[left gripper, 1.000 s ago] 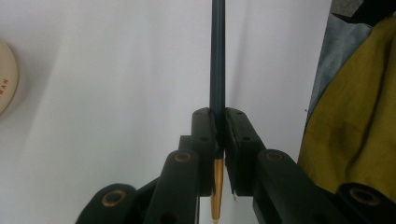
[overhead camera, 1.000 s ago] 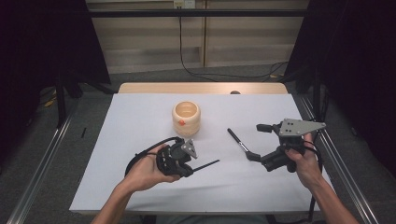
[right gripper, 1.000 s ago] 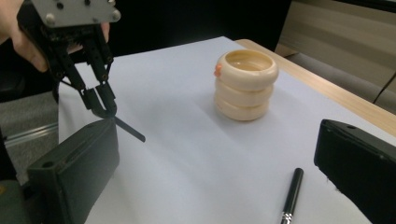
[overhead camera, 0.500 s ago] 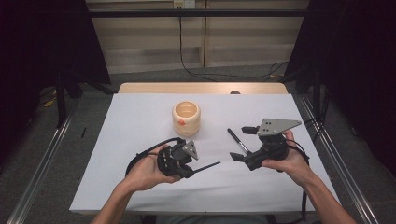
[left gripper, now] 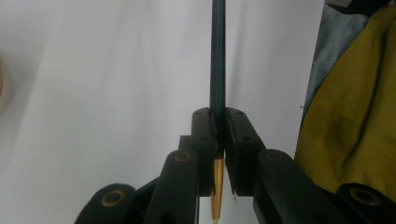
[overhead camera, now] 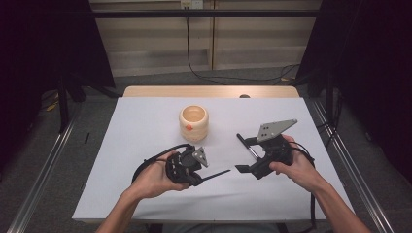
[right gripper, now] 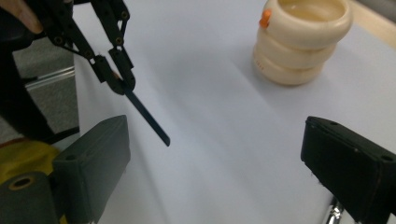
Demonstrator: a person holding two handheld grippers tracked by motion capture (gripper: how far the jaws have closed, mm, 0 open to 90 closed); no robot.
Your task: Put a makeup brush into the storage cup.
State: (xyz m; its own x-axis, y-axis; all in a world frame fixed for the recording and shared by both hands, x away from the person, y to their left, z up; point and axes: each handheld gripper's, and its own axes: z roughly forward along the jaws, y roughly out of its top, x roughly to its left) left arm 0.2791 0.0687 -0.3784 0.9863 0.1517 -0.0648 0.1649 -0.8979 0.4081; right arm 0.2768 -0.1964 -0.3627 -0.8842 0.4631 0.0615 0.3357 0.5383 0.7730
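Observation:
My left gripper (overhead camera: 200, 175) lies low over the white table, shut on a thin dark stick (overhead camera: 216, 174) that points right. In the left gripper view the jaws (left gripper: 218, 116) pinch the stick (left gripper: 217, 56), whose gold end sticks out behind them. My right gripper (overhead camera: 243, 154) faces left with its jaws wide apart. They have just been closing a little, and nothing is between the pads. The right gripper view (right gripper: 215, 168) shows the stick's tip (right gripper: 161, 135) a short way ahead and the left gripper (right gripper: 123, 81) beyond it. A cream ribbed cup (overhead camera: 194, 124) (right gripper: 301, 39) stands upright behind.
A black pen-like thing (overhead camera: 245, 144) lies on the table (overhead camera: 145, 116) by the right gripper's far jaw. Metal rails (overhead camera: 350, 160) run along both table sides. A yellow cloth (left gripper: 345, 116) hangs to the right in the left gripper view.
The right hand has carried its gripper left, toward the stick's tip, and its jaws stand slightly narrower. The left hand and its stick have kept still.

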